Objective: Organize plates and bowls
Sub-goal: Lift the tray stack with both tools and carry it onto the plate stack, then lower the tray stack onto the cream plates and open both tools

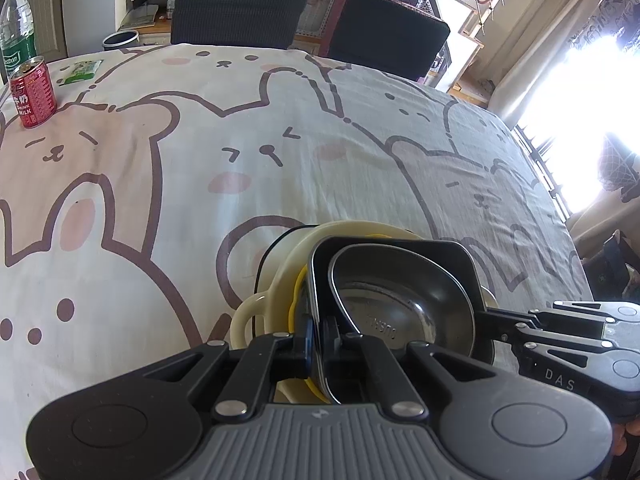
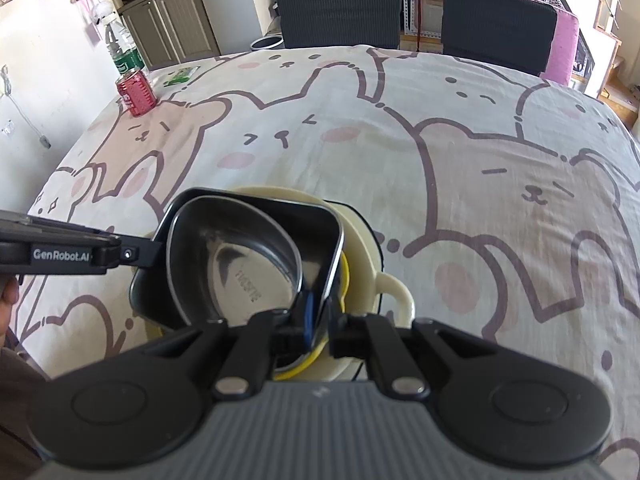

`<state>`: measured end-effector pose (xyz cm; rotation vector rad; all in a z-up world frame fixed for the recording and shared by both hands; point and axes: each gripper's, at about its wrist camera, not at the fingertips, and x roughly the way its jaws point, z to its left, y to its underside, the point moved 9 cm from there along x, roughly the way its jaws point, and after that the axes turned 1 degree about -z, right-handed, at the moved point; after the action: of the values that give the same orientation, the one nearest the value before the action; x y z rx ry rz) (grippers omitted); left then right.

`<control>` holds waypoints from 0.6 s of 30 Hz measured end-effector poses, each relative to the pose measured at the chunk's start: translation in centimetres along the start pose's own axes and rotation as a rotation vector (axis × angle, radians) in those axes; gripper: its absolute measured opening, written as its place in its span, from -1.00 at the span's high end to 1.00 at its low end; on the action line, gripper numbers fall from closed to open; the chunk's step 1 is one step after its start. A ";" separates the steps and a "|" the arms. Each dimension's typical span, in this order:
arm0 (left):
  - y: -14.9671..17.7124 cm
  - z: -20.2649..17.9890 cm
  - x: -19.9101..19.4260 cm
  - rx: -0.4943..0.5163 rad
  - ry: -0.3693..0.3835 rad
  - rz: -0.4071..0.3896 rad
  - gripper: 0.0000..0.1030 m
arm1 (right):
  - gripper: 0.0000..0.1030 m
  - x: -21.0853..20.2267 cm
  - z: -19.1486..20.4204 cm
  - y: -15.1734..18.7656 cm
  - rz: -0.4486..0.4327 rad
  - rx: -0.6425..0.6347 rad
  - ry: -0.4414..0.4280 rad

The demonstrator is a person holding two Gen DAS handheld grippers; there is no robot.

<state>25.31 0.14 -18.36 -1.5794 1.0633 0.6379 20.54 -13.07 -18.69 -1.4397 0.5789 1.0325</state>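
Observation:
A steel bowl (image 1: 400,300) (image 2: 240,256) sits inside a black square dish (image 1: 400,246) (image 2: 280,208). Under them lie a yellow rim (image 1: 298,284) (image 2: 346,276) and a cream dish with loop handles (image 1: 256,312) (image 2: 396,292), all on the bear-print tablecloth (image 1: 280,152) (image 2: 360,152). My left gripper (image 1: 320,344) (image 2: 136,254) is shut on the black dish's left wall. My right gripper (image 2: 322,330) (image 1: 500,330) is shut on its opposite wall. Whether the black dish rests on the stack or hangs just above it is hidden.
A red milk can (image 1: 34,94) (image 2: 136,92), a water bottle (image 1: 16,28) (image 2: 120,48) and a green packet (image 1: 80,70) (image 2: 180,76) stand at the far left corner. Two dark chairs (image 1: 240,4) (image 2: 496,20) line the far edge. A hand (image 2: 8,292) shows at the left.

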 end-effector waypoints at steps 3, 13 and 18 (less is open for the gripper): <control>0.1 -0.1 0.0 0.005 0.000 0.000 0.91 | 0.83 0.0 0.1 0.0 0.002 -0.009 0.004; 0.2 -0.3 -0.3 0.024 0.002 0.003 0.75 | 0.76 -0.1 -0.1 0.0 0.000 -0.007 -0.002; 0.3 -0.2 -0.7 0.040 -0.008 -0.004 0.52 | 0.63 -0.7 -0.3 -0.2 -0.026 -0.009 0.009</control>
<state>24.72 0.18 -17.83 -1.5433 1.0606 0.6165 20.48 -13.45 -18.01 -1.4573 0.5614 1.0101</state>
